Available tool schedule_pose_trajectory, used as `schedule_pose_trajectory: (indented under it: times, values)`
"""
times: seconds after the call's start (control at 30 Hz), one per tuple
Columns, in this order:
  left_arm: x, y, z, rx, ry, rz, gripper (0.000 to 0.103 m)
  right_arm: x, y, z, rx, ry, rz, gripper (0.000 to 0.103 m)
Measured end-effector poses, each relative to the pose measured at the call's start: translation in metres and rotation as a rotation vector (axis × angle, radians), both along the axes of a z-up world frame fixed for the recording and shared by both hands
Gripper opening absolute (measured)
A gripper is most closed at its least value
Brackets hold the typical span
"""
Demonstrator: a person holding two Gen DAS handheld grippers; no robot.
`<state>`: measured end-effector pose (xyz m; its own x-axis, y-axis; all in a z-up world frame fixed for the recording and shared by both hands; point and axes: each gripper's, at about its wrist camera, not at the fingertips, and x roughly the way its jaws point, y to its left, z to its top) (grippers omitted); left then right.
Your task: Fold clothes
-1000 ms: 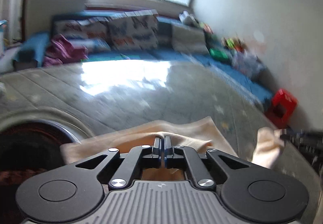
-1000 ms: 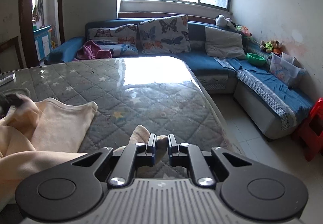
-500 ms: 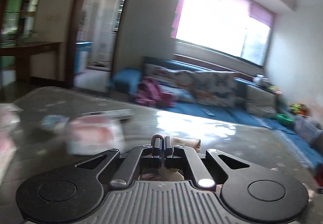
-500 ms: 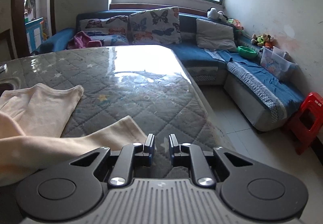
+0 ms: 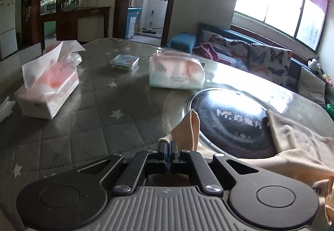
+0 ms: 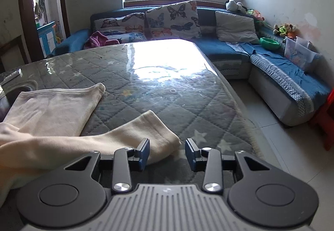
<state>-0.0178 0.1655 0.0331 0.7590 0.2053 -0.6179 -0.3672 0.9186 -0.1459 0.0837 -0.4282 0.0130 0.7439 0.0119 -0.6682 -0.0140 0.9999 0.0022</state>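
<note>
A corner of the cream garment was pinched between the clenched fingers of the left gripper, low at 6 o'clock in the left wrist view. The right gripper was seen released, its jaws spread around a trouser leg end laid flat on the quilted table cover. The second leg was spread towards 10 o'clock. Beyond the held corner, the dark round glass inset was seen at 1 o'clock, the tissue packs farther off. With one end freed, the cloth could be dragged askew by any pull from the left.
</note>
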Motion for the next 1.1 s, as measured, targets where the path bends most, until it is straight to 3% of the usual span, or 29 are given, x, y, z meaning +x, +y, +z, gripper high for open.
schedule_pose_trajectory:
  times: [0.3, 0.47, 0.5, 0.57, 0.63, 0.9, 1.1]
  values:
    - [0.002, -0.005, -0.012, -0.012, 0.076, -0.048, 0.004, 0.038, 0.019, 0.002, -0.034, 0.000, 0.102, 0.037]
    - [0.000, -0.037, -0.003, -0.010, 0.051, -0.197, 0.010, 0.061, 0.027, -0.011, -0.046, 0.031, 0.143, 0.035]
    - [0.000, -0.044, -0.001, -0.010, 0.045, -0.230, 0.012, 0.065, 0.028, -0.014, -0.048, 0.037, 0.150, 0.032]
    - [-0.001, -0.058, 0.003, -0.011, 0.031, -0.296, 0.016, 0.067, 0.029, -0.015, -0.048, 0.037, 0.160, 0.014]
    - [-0.001, -0.072, 0.007, -0.011, 0.017, -0.362, 0.018, 0.063, 0.028, -0.013, -0.044, 0.027, 0.167, 0.008]
    - [0.003, -0.138, 0.016, -0.032, -0.034, -0.661, 0.043, 0.000, 0.000, 0.032, -0.008, -0.128, 0.124, 0.006]
    - [0.015, -0.177, 0.000, 0.003, -0.006, -0.787, 0.045, -0.067, -0.029, 0.054, 0.022, -0.212, 0.049, 0.004]
